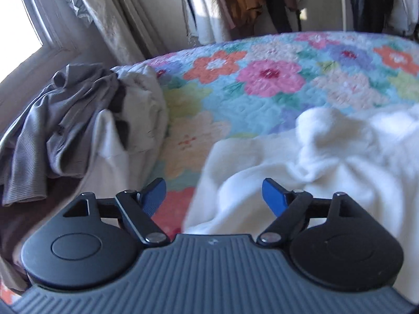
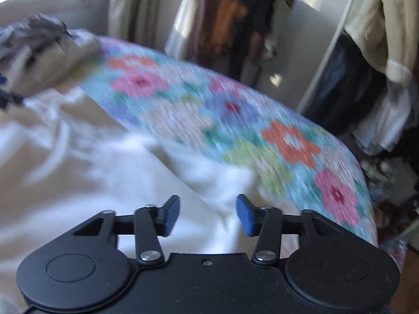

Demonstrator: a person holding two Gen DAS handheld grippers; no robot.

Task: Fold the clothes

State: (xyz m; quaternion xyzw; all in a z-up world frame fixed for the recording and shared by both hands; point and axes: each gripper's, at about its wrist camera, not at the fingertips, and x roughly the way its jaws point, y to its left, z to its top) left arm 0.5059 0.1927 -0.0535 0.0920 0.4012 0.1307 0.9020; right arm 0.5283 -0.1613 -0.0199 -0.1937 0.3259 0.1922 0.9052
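A crumpled white garment (image 1: 314,157) lies on the floral quilt (image 1: 262,78) of a bed. My left gripper (image 1: 214,193) is open and empty, just above the garment's left edge. The right wrist view is blurred by motion. There the same white garment (image 2: 117,170) spreads under my right gripper (image 2: 208,213), which is open and empty, with cloth showing between its blue pads. A pile of grey and beige clothes (image 1: 78,125) sits at the bed's left end; it also shows in the right wrist view (image 2: 44,44).
The quilt (image 2: 262,130) stretches to the right and far side of the bed. Curtains (image 1: 117,13) and a window are at the back left. Hanging clothes (image 2: 235,21) and an open wardrobe (image 2: 366,65) stand beyond the bed's far edge.
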